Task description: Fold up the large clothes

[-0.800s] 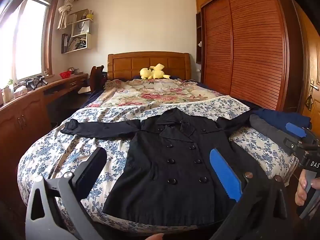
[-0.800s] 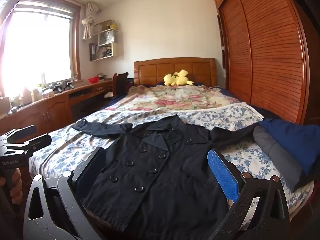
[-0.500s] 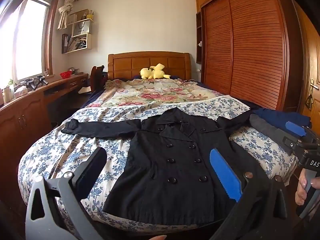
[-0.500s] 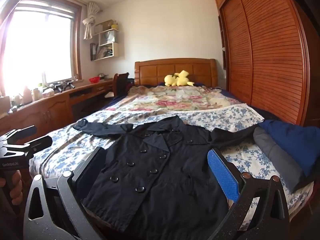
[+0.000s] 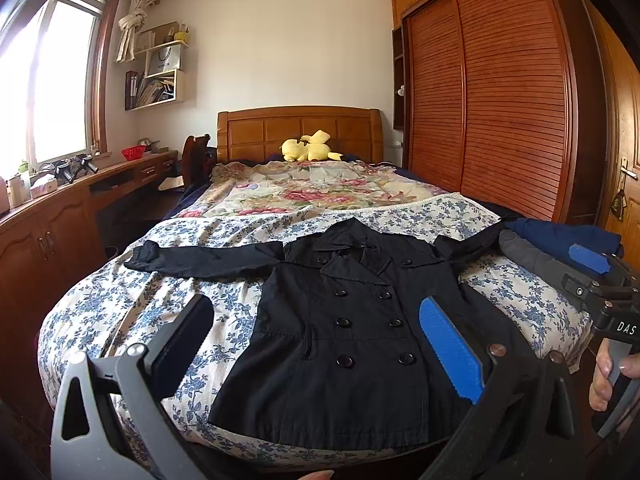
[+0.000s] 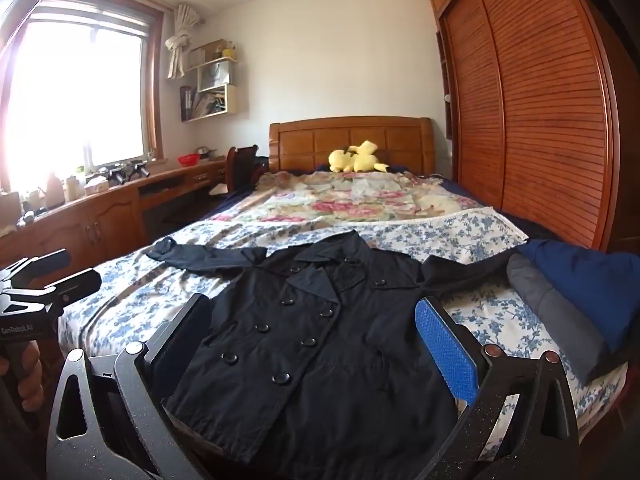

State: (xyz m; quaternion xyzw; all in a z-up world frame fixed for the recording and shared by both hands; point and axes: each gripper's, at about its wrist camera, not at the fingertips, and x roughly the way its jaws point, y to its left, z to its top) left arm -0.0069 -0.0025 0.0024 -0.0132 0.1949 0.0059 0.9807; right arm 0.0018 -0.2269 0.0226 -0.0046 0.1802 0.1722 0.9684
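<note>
A black double-breasted coat [image 5: 344,328] lies flat and face up on the foot of the bed, sleeves spread to both sides; it also shows in the right wrist view [image 6: 320,328]. My left gripper [image 5: 316,332] is open and empty, held above the coat's hem. My right gripper [image 6: 316,328] is open and empty, above the coat's lower right part. The right gripper also shows at the right edge of the left wrist view [image 5: 600,276]; the left gripper shows at the left edge of the right wrist view [image 6: 44,280].
The bed has a blue floral sheet [image 5: 132,300] and a wooden headboard [image 5: 298,130] with a yellow plush toy [image 5: 308,148]. Folded navy and grey clothes [image 6: 576,296] lie at the bed's right edge. A slatted wardrobe [image 5: 488,92] stands right, a wooden desk [image 5: 60,208] left.
Both grippers have drifted very slightly; the coat sits a touch lower in both views. Nothing was taken hold of.
</note>
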